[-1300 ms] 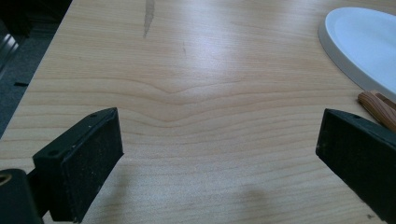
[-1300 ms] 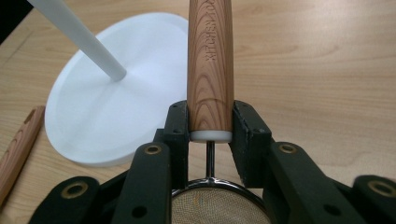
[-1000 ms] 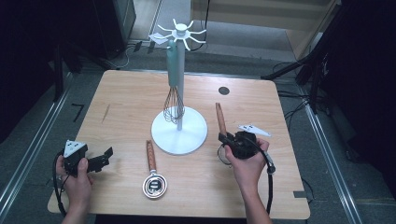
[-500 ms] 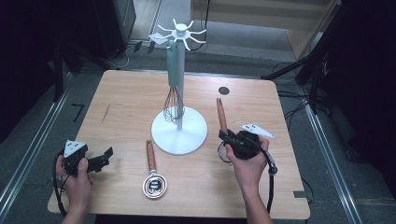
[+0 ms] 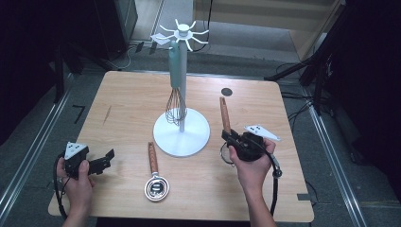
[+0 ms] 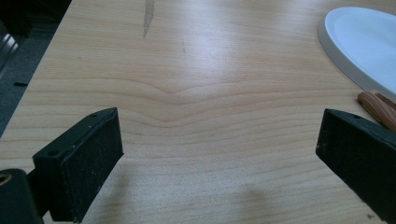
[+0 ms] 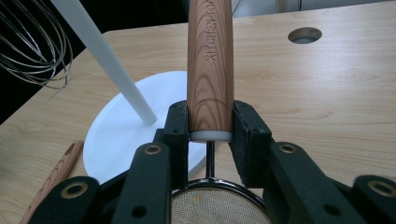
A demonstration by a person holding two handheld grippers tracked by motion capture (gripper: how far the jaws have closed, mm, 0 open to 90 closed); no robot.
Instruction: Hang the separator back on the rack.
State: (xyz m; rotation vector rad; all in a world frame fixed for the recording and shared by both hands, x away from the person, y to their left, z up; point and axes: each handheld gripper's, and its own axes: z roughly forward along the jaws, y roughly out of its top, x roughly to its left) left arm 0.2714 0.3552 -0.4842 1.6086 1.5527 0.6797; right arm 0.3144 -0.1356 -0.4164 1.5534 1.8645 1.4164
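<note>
Beside the stand's base (image 5: 181, 135), your right gripper (image 7: 210, 122) fingers clamp the strainer's wooden handle (image 7: 209, 65); left gripper (image 6: 219, 158) fingers idle wide. Next, probably lift toward a hook.

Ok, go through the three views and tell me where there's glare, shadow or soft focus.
High view: the surroundings fall into near black and the table is evenly lit. Left gripper view: a pale sheen lies across the upper wood, a faint shadow sits between the open left tongs, and both pads are slightly soft. Right gripper view: the strainer's wooden handle is sharp with readable lettering, while the whisk wires blur.
</note>
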